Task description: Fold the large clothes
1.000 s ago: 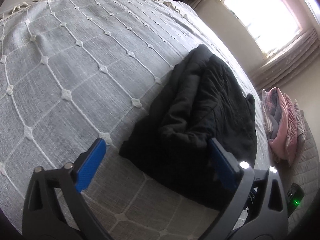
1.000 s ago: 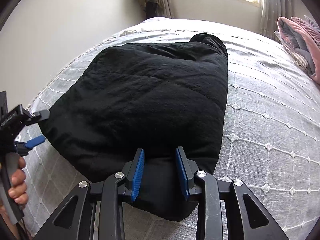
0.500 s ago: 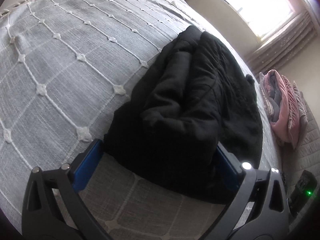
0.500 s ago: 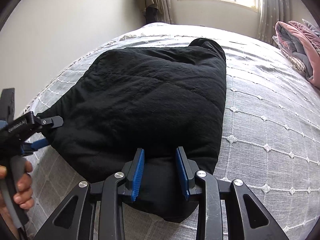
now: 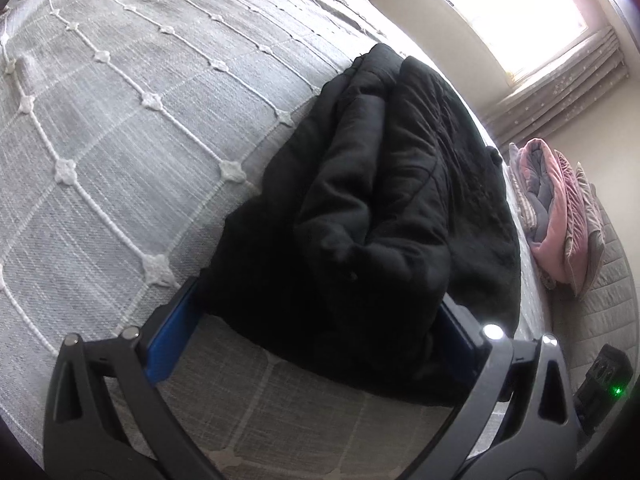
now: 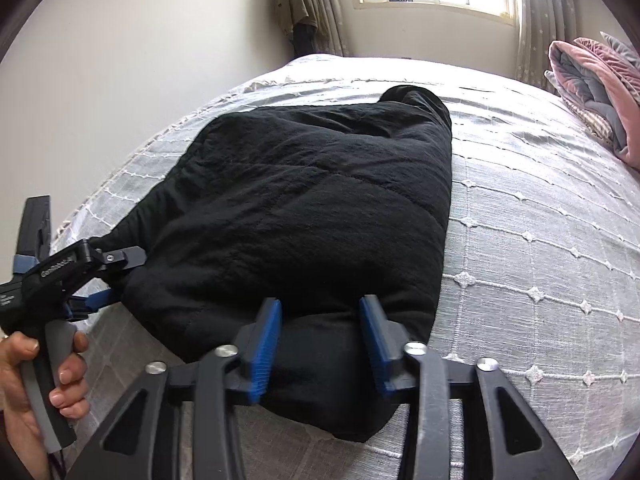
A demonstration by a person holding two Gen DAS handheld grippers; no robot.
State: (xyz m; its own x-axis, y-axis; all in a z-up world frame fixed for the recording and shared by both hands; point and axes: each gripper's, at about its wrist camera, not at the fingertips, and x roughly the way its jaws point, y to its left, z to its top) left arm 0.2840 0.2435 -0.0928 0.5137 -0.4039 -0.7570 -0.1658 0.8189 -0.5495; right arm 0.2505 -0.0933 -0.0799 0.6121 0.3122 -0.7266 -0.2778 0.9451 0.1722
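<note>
Item: black quilted padded coat (image 6: 312, 208), laid lengthwise on grey tufted bedspread (image 6: 540, 216). Near hem bracketed by both for folding: left gripper (image 5: 320, 328) spread wide; right gripper (image 6: 320, 336) clenched on hem.

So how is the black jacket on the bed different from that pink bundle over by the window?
The black jacket is plain black; the pink bundle is pink with grey layers. The black jacket lies mid-bed with both grippers at its near edge; the pink bundle sits untouched at the far side. The black jacket looks larger in view, though it is nearer. Both are soft, padded and folded.
</note>
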